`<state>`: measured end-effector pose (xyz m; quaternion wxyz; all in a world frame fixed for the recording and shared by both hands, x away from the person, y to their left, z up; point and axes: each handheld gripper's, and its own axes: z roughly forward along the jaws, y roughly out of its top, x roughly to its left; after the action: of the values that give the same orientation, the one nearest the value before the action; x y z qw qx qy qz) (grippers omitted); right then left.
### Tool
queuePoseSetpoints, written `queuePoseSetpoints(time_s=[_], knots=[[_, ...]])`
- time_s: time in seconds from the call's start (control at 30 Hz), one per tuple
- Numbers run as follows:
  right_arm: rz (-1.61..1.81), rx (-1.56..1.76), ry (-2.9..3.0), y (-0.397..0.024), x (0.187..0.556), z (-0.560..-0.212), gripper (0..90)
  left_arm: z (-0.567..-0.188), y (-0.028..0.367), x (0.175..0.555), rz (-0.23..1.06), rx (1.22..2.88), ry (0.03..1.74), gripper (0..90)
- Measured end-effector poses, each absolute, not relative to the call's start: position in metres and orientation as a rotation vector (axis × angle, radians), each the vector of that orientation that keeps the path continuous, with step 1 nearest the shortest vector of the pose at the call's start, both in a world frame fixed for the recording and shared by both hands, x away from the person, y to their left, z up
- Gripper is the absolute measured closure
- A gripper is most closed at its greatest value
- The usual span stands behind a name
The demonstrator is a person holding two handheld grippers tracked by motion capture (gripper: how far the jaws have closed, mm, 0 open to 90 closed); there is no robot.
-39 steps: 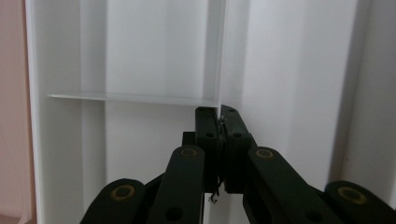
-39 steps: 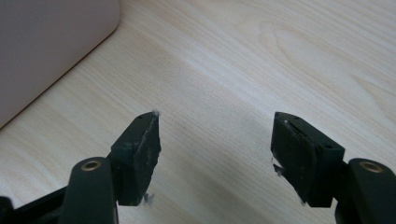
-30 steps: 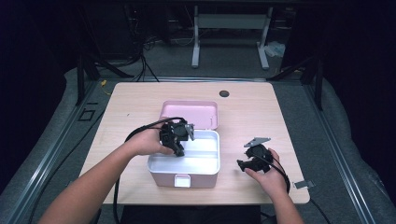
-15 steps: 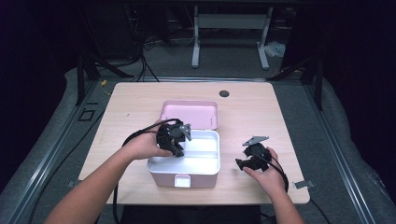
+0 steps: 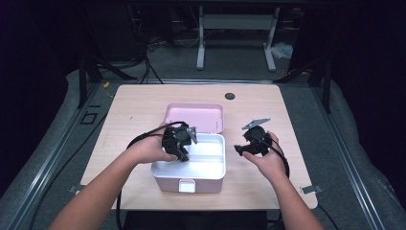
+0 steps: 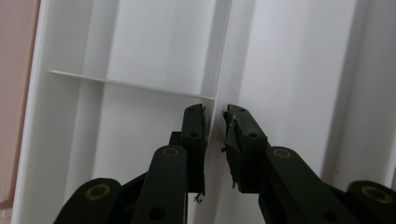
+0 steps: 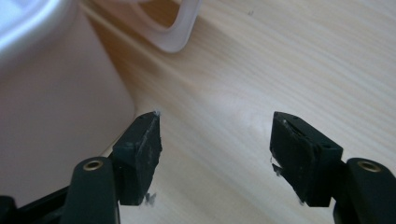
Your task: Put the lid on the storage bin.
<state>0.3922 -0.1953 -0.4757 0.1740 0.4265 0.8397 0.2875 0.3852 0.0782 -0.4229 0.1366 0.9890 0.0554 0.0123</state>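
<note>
One pink box (image 5: 189, 181) sits open near the table's (image 5: 129, 103) 6 o'clock edge; its white tray (image 5: 210, 153) shows three bare compartments. One pink lid (image 5: 194, 117) lies at the box's 12 o'clock, touching it. The left gripper (image 6: 215, 140) dips into the tray, jaws straddling a divider (image 6: 219, 70), just opened a little, a thin gap showing either side. The right gripper (image 7: 215, 158), at the box's 3 o'clock, hovers over bare wood, jaws wide apart, empty.

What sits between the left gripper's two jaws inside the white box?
In the left gripper view, the thin white divider wall of the white box runs between the jaws of the left gripper. The jaws have just been opening and stand a little off it.
</note>
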Motion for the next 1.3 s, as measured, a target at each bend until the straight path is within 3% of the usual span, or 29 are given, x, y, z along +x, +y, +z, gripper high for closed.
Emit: queuePoseSetpoints(time_s=[0.5, 0.93, 1.3], knots=[[0.812, 1.282, 2.370, -0.186, 0.434, -0.455, 37.9, -0.423, 0.077, 0.386, 0.028, 2.870, 0.158, 77.1], [0.804, 1.472, 2.351, -0.162, 0.491, -0.437, 40.9, -0.423, 0.076, 0.387, 0.014, 2.879, 0.154, 77.3], [0.874, 1.745, 2.254, -0.159, 0.521, -0.446, 51.8, -0.423, 0.076, 0.388, 0.011, 2.879, 0.152, 78.0]])
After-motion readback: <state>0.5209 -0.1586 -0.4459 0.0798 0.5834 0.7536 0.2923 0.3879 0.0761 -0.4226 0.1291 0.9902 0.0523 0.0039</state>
